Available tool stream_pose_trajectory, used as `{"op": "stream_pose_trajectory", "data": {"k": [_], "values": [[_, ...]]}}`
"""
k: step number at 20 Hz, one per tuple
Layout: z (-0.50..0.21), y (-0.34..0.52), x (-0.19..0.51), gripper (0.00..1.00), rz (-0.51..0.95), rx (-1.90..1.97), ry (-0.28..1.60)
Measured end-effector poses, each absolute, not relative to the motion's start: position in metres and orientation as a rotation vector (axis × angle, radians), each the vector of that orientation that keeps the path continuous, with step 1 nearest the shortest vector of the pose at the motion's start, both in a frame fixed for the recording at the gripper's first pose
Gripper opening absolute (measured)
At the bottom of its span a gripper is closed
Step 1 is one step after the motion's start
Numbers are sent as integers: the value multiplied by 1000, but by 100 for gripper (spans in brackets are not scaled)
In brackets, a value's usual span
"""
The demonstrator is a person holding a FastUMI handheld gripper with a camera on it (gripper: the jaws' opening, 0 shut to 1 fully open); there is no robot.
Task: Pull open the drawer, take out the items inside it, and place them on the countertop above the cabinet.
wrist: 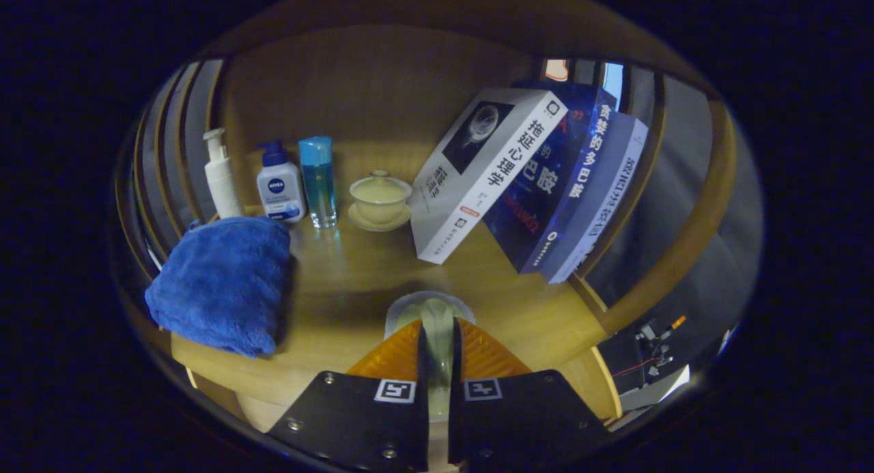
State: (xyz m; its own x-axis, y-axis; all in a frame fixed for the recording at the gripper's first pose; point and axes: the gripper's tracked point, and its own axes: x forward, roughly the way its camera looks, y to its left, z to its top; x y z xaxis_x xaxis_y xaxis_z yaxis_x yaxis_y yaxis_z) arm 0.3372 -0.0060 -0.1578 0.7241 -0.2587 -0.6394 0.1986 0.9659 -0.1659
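Tongs point(437, 336) are clamping together on a pale cup point(429, 310) just over the countertop point(355, 282); lowering it gently onto bare wood ahead, between blue towel point(222, 282) and leaning books point(519, 186), is looking wisest.

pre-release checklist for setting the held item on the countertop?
1. Grip: gripper fingers close on a pale cup-like item held between them: ok.
2. Item over the countertop: ok.
3. Item touching the surface: cannot tell.
4. Bare spot around the item, apart from the blue towel: ok.
5. Gap to the leaning white book ahead: ok.
6. Lidded cup and bottles stand well beyond the fingers: ok.
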Motion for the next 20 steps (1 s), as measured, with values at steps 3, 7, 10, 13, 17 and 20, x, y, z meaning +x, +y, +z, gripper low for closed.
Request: {"op": "stream_pose_trajectory", "data": {"k": [3, 7, 10, 13, 17, 20], "values": [[-168, -1, 343, 15, -224, -69, 728], [-164, 7, 346, 33, -218, -5, 677], [-142, 18, 337, 76, -166, 43, 582], [-102, 32, 326, 100, -94, 90, 416], [-49, 29, 275, 100, -86, 54, 247], [-26, 29, 227, 100, -94, 15, 166]]}}
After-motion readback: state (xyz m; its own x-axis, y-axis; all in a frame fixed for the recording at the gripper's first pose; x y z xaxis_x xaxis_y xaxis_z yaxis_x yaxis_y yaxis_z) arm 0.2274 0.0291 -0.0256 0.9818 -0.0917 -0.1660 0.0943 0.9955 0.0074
